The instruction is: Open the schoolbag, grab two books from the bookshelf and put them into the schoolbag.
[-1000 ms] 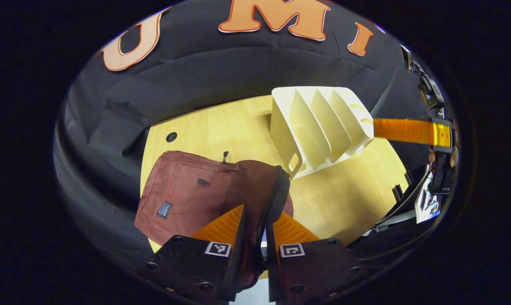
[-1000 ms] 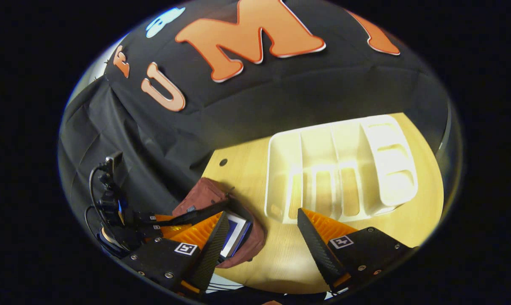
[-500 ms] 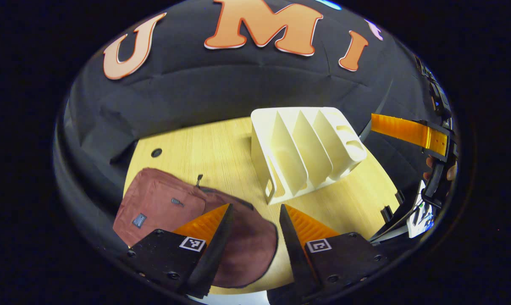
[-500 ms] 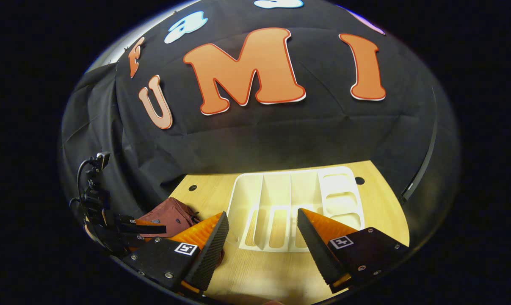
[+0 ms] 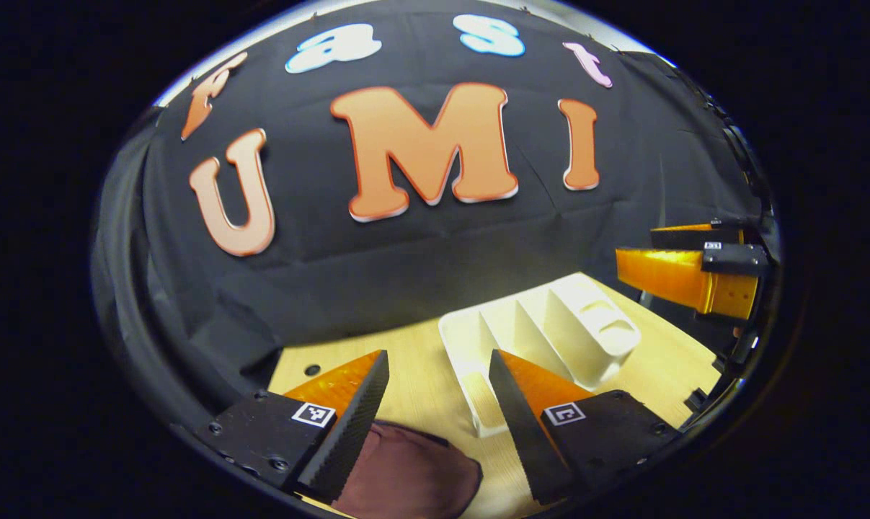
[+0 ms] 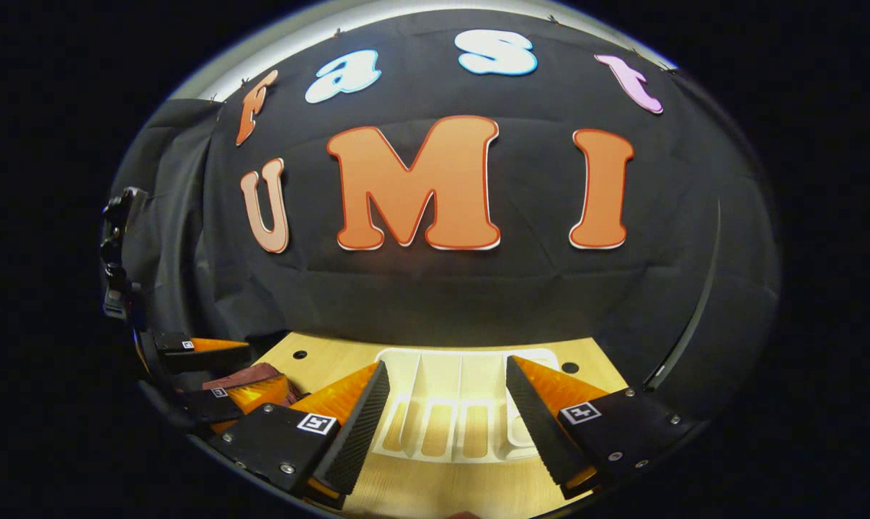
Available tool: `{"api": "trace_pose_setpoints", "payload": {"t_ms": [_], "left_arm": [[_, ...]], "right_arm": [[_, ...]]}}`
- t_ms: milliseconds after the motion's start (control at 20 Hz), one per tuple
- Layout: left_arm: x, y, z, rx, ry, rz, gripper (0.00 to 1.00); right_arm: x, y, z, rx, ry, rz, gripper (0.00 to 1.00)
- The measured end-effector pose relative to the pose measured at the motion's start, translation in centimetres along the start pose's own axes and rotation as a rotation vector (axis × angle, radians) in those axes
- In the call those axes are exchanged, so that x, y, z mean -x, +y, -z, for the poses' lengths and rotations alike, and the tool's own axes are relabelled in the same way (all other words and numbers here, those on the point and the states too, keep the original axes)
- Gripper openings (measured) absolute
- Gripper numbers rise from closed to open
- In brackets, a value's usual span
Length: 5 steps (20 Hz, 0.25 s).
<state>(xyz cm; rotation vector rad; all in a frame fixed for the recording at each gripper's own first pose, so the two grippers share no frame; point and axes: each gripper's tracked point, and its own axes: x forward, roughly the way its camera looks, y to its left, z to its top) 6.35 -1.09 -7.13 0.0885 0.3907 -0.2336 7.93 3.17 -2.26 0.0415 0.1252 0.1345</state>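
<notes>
The maroon schoolbag (image 5: pixel 406 476) lies flat on the wooden table (image 5: pixel 427 382), just below my left gripper (image 5: pixel 437 367), which is open, lifted off the bag and holding nothing. A corner of the schoolbag (image 6: pixel 251 375) also shows at the far left of the right gripper view. The white slotted bookshelf (image 5: pixel 550 335) stands to the right of the bag; I see no books in its slots. My right gripper (image 6: pixel 446 371) is open and empty, raised in front of the bookshelf (image 6: pixel 456 418). The bag's inside is hidden.
The right gripper (image 5: pixel 633 249) hovers at the right edge of the left gripper view, beyond the bookshelf. The left gripper (image 6: pixel 265 369) hangs over the bag in the right gripper view. Small round holes (image 6: pixel 569 367) sit near the table's back edge. Black cloth walls the booth behind the table.
My left gripper let go of the bag's zipper edge and opened; the bag's mouth dropped flat. Both grippers then rose and tilted up, away from the table.
</notes>
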Motion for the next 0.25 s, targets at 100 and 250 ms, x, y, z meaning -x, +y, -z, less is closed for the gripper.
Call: {"api": "trace_pose_setpoints", "payload": {"t_ms": [100,250], "left_arm": [[0.2,0.7,-1.0,-0.005,-0.083,-0.047,0.89],[0.7,1.2,-2.4,0.02,-0.169,-0.093,0.9]], "right_arm": [[0.4,0.0,-0.5,-0.003,-0.025,0.009,0.97],[0.8,0.4,-1.3,0.009,-0.065,0.008,0.97]]}}
